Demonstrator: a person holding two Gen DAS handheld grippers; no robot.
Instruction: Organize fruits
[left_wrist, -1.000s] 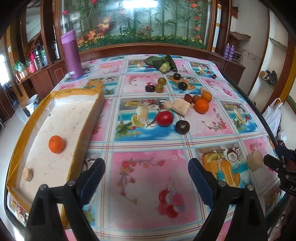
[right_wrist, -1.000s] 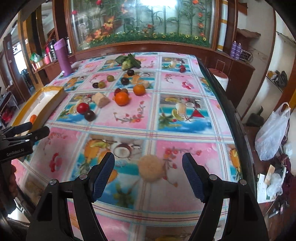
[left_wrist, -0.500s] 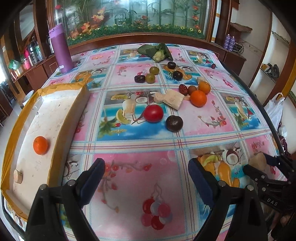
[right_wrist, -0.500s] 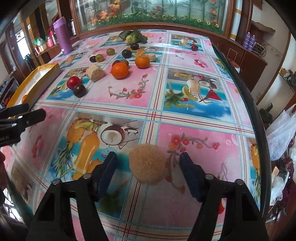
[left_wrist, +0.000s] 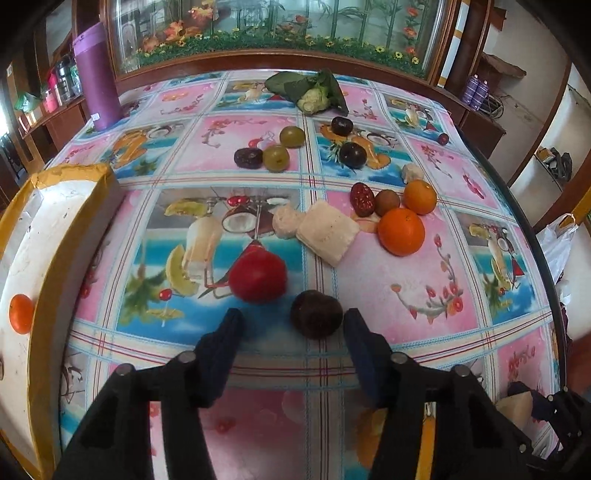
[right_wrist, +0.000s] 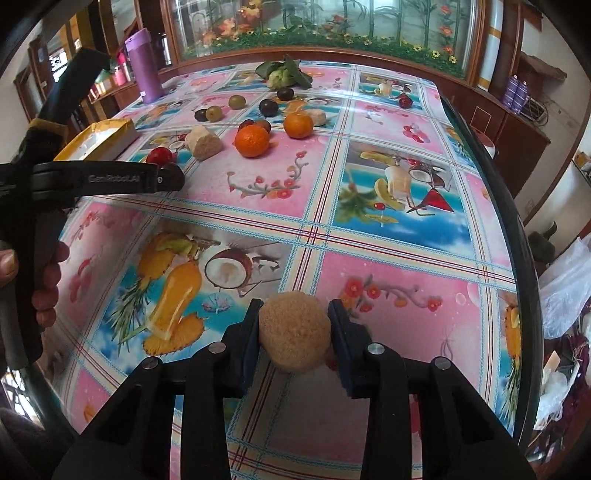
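My left gripper (left_wrist: 291, 326) hovers low over the fruit-print tablecloth. Its jaws are closing around a dark purple fruit (left_wrist: 316, 314). The fruit lies against the right finger, and a gap remains on the left side. A red tomato (left_wrist: 258, 277) sits just beyond the left fingertip. My right gripper (right_wrist: 295, 308) is closing on a tan round fruit (right_wrist: 293, 332), with both pads against its sides. A white foam tray (left_wrist: 55, 221) with a yellow rim lies at the left and holds a small orange (left_wrist: 20, 314).
Two oranges (left_wrist: 400, 230), white blocks (left_wrist: 327, 232), and green and dark fruits (left_wrist: 277, 157) lie mid-table. A leafy vegetable (left_wrist: 314, 96) and a purple bottle (left_wrist: 96, 74) stand at the back. The table's edge (right_wrist: 517, 221) runs down the right. A hand (right_wrist: 44, 284) holds the left gripper.
The left gripper moved forward to the dark fruit and its jaws narrowed around it. The right jaws closed in from wide onto the tan fruit.
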